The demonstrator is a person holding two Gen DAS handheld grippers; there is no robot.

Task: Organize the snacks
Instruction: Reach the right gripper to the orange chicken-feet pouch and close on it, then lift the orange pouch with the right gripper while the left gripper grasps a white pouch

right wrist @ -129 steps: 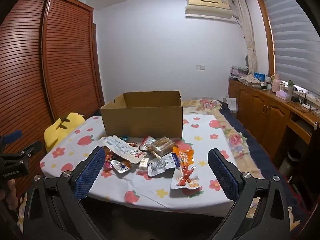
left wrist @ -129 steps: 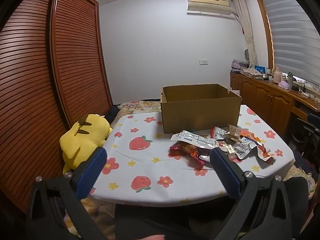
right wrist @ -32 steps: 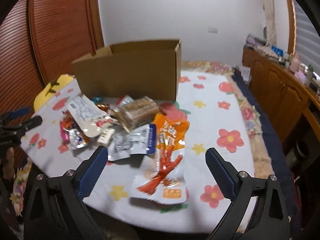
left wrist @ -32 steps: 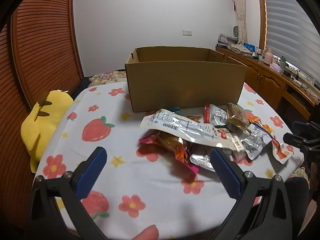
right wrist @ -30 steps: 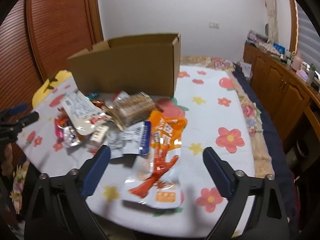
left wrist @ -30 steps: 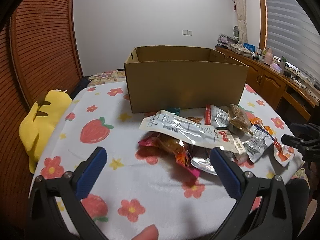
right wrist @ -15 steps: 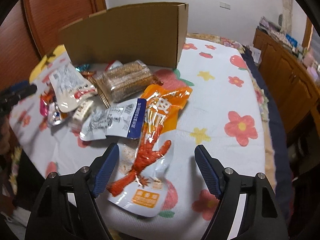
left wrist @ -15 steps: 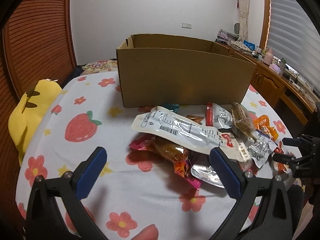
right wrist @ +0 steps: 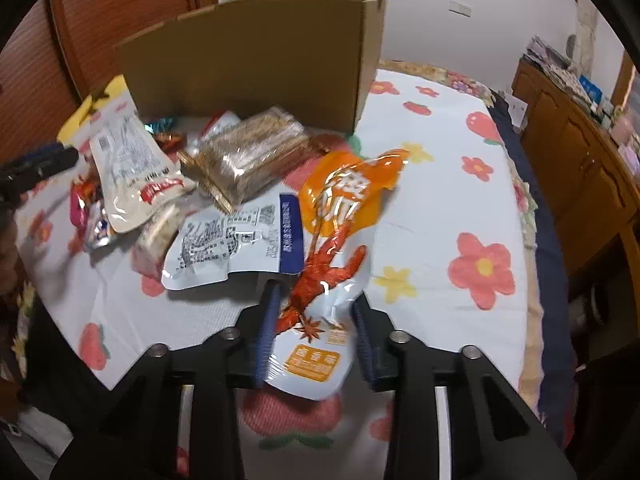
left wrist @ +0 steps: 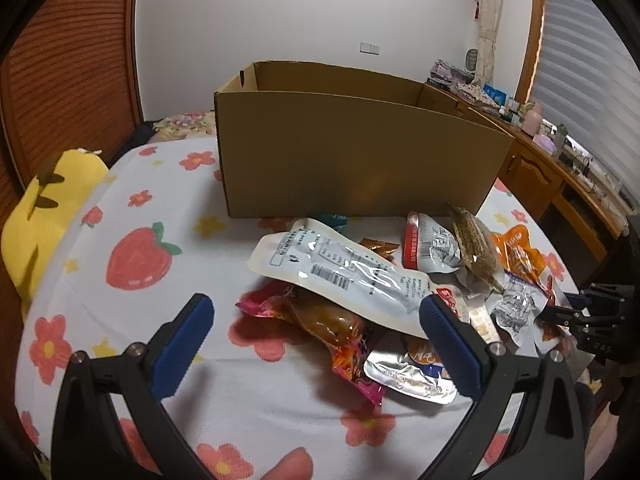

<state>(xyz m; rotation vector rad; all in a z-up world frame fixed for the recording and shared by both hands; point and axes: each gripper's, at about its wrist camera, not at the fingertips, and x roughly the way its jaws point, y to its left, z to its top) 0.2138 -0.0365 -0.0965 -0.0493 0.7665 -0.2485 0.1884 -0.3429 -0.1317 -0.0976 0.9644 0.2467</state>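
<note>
Right wrist view: the right gripper (right wrist: 314, 320) is closing its jaws around the orange-and-white crayfish snack pouch (right wrist: 328, 264) lying on the flowered tablecloth (right wrist: 440, 208). The pouch appears pinched, so the first pick is in hand; next it needs lifting into the open brown cardboard box (right wrist: 256, 56). The left gripper (left wrist: 316, 340) is hovering with its jaws spread wide over the pink snack packet (left wrist: 320, 320).

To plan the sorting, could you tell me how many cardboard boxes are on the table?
1: an open cardboard box stands on the table, behind the snacks.

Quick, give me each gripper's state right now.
Left gripper: open wide, holding nothing, hovering over the snack pile.
Right gripper: jaws closing around the orange crayfish snack bag, which lies between them.
</note>
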